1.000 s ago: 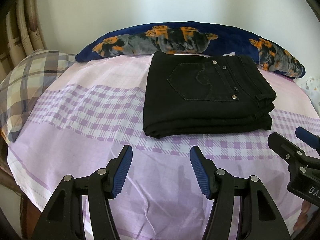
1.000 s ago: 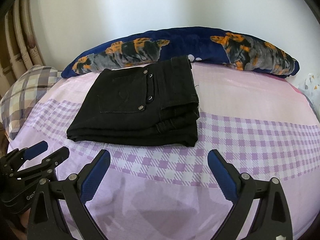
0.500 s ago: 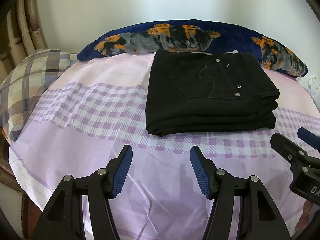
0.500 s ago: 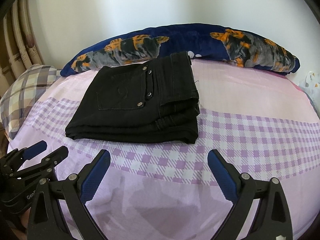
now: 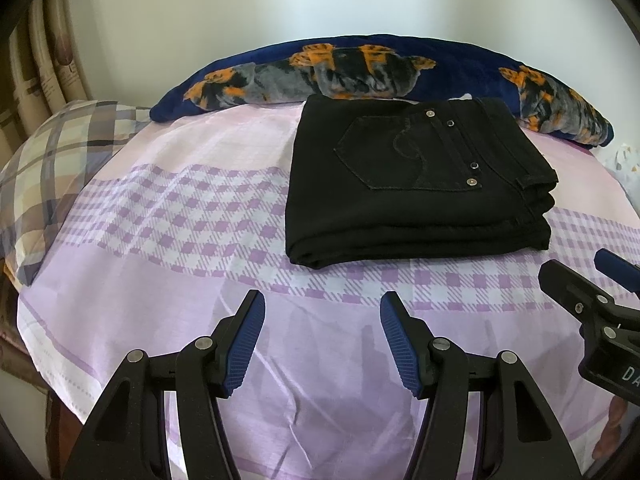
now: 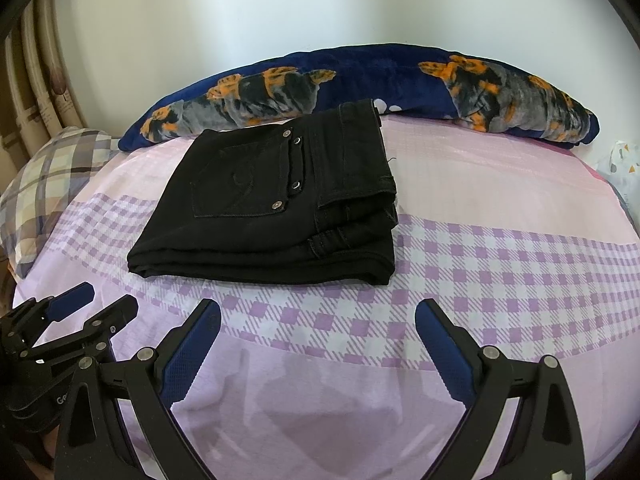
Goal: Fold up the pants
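The pants [image 5: 416, 184] lie folded on the bed [image 5: 180, 240]; both my jaws gape empty, folding looks finished, nothing left but backing away.

Bright soft daylight, sharp focus, faint shadows, fisheye-curved edges

Left tool: the black two-finger left tool [image 5: 322, 334] with blue ribbed pads [image 5: 246, 344] is spread wide, nothing between the pads, fingers pointing forward and low.
Left tool, seen from the right wrist: it [image 6: 94, 308] sits at the lower left, black linkage angled up and to the right, one blue pad showing.
Right tool: the black two-finger right tool [image 6: 318, 346] with blue pads [image 6: 188, 354] gapes wider yet, gripping nothing.
Right tool, seen from the left wrist: it [image 5: 588, 280] pokes in at the right edge, tips pointing up and left.
Spacing: side by side, near each other, apart.
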`<state>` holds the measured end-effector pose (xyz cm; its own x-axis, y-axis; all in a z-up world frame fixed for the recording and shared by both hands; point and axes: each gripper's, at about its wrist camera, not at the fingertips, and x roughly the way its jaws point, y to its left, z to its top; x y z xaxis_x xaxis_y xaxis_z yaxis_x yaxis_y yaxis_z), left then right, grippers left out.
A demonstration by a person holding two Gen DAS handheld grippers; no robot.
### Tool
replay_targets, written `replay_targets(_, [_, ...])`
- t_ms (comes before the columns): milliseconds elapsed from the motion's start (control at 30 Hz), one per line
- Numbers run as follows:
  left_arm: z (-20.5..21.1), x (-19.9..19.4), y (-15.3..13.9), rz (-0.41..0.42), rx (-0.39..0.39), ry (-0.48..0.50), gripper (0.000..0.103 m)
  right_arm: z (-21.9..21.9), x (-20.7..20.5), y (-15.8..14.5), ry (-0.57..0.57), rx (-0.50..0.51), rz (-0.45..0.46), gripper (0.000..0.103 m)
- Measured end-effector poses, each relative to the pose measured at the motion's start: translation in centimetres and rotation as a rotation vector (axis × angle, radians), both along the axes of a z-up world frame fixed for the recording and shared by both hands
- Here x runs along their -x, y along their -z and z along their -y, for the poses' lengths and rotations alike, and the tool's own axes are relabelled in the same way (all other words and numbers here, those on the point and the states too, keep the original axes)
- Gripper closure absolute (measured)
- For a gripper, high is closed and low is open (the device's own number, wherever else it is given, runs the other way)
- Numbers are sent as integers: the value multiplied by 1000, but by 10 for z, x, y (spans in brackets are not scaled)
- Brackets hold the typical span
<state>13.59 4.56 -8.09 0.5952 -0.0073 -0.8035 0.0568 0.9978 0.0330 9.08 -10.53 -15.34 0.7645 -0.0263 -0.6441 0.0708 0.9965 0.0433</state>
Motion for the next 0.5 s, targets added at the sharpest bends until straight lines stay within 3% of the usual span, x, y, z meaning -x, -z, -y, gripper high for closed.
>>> replay_targets(500, [1,-1,3,-10,5,14,42,3,-1,1,0,1,-4,6])
